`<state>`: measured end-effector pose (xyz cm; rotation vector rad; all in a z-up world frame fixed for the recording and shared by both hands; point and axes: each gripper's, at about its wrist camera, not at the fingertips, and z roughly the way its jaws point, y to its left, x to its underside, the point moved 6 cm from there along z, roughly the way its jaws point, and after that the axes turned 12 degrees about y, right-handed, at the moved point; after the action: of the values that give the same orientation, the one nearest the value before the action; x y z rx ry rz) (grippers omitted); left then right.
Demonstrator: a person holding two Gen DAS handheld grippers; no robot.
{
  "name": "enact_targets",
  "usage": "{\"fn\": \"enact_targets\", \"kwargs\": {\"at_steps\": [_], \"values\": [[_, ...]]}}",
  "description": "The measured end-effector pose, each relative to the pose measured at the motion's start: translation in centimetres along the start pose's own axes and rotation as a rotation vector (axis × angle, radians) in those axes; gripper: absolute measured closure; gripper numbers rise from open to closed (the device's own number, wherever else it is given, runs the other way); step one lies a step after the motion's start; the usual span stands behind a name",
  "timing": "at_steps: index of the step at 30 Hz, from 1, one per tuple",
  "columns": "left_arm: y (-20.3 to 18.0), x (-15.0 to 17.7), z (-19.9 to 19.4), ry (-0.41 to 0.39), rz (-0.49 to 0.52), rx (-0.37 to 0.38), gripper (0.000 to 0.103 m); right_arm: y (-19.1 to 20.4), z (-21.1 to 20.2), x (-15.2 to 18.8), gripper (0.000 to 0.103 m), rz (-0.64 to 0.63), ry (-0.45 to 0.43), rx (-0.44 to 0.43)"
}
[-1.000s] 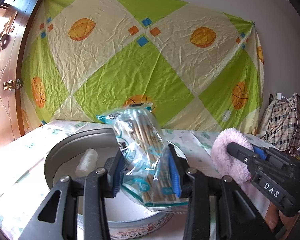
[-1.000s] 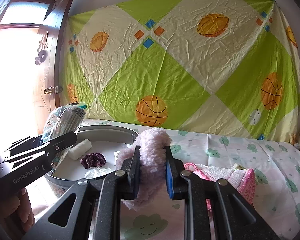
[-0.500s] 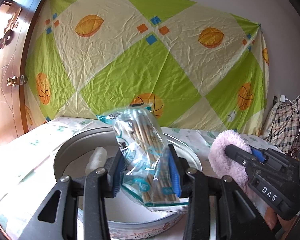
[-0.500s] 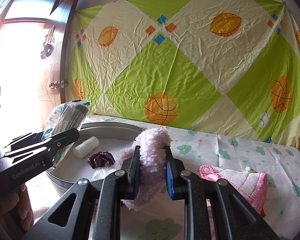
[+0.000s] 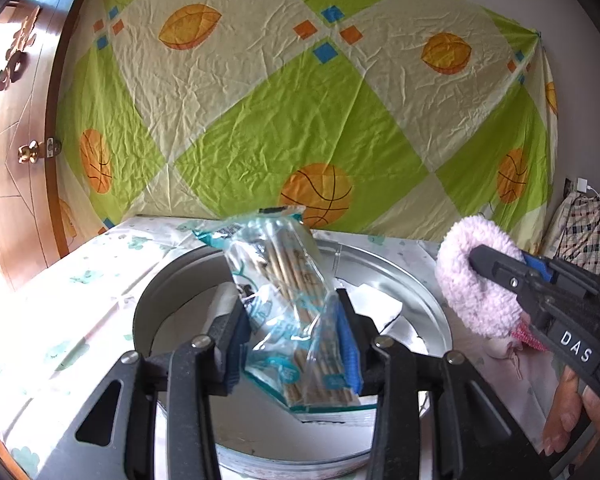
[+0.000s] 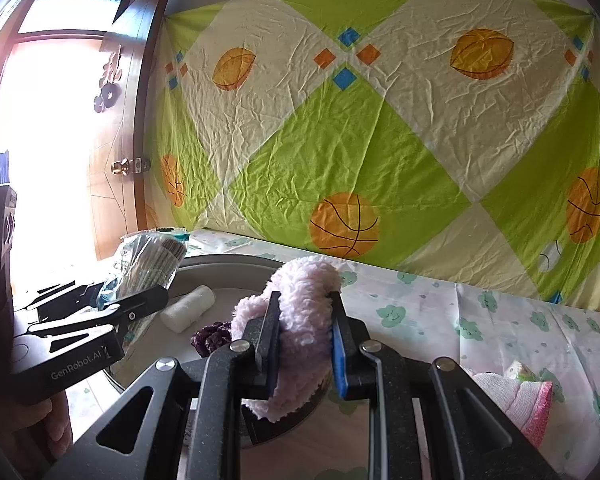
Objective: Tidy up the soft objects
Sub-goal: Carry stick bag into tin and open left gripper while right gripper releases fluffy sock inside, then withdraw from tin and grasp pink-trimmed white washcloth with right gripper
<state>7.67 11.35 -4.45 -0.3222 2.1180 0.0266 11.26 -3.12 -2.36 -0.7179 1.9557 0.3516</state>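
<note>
Pink fluffy sock [image 6: 300,320] pinched in right gripper [image 6: 303,332] — above tin [image 6: 220,264] rim

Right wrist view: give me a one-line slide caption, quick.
Right gripper clamps a fluffy pink cloth at the round tin's edge while the left gripper holds a stick packet.

Black hand-held gripper [image 5: 296,344], blue pads [image 5: 346,350], silver screws.

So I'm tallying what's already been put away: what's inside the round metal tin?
Inside the tin, a white roll and a dark purple item lie on its pale bottom. The fluffy pink piece in the right gripper hides the near part.
</note>
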Motion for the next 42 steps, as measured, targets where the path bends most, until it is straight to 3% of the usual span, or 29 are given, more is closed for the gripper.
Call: {"fn": "enact_targets", "kwargs": {"at_steps": [9,16,27,29,30,32,33,39,42], "values": [[1.5,-0.8,1.7,0.074,0.022,-0.018,0.064,1.0,3.0,-2.2,0.08,-0.018,0.055,-0.047],[2.4,-1.9,3.0,0.139,0.028,0.012,0.064,1.7,6.0,-3.9,0.08,-0.013,0.114,-0.081],[2.4,-3.4,5.6,0.24,0.094,-0.009,0.063,0.9,11.6,-4.7,0.078,0.008,0.249,-0.077],[2.4,-3.5,5.8,0.241,0.106,-0.039,0.058,0.9,12.6,-4.3,0.066,0.015,0.29,-0.078],[2.4,-3.5,5.7,0.239,0.114,-0.056,0.05,0.8,12.9,-4.2,0.061,0.023,0.299,-0.071],[2.5,-3.7,5.1,0.212,0.112,-0.071,0.034,0.5,13.0,-3.9,0.041,0.049,0.299,-0.069],[2.5,-3.7,4.6,0.194,0.107,-0.073,0.026,0.3,12.8,-3.7,0.038,0.066,0.296,-0.08],[1.1,-3.0,1.6,0.101,0.09,-0.045,0.014,-1.2,8.3,-2.6,0.033,0.09,0.249,-0.077],[-1.1,-2.2,0.7,0.075,0.099,-0.009,0.011,-2.6,4.6,-1.7,0.022,0.069,0.198,-0.044]]}}
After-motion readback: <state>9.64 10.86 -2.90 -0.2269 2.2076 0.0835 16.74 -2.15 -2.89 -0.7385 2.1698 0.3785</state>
